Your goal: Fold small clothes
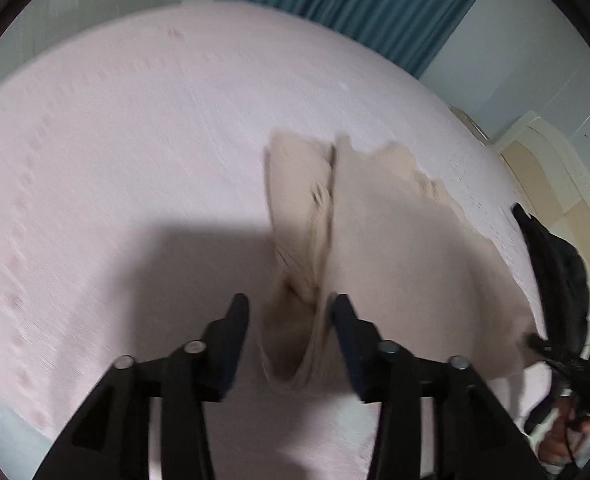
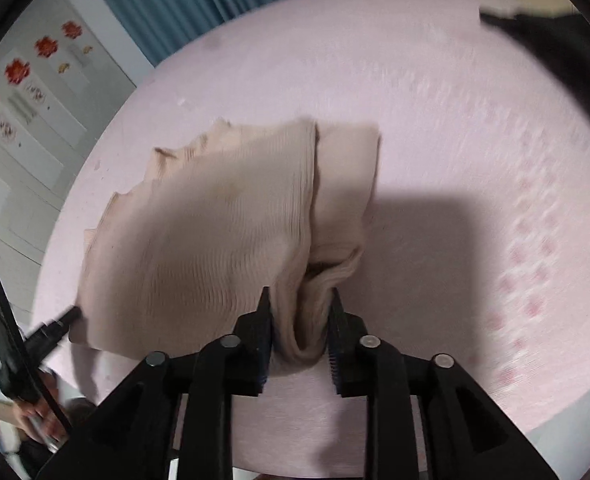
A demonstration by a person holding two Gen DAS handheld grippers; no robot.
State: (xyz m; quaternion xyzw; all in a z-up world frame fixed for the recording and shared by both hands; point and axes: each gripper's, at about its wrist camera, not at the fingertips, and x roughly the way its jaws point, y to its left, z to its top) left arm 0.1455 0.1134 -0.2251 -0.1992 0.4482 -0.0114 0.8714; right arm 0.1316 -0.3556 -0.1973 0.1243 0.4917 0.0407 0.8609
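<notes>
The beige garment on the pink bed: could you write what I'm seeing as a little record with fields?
Surface: pink bed cover
Garment: beige ribbed garment, lying partly folded, one layer over another
Left hand-held gripper: jaws apart, a fold of the garment's edge between them, pads not clearly pressing
Right hand-held gripper: jaws narrowly apart around a bunched fold; contact unclear
Other item: dark cloth at the bed's edge
Background: teal curtain, flower stickers on the wall
Picture quality: blurred
</notes>
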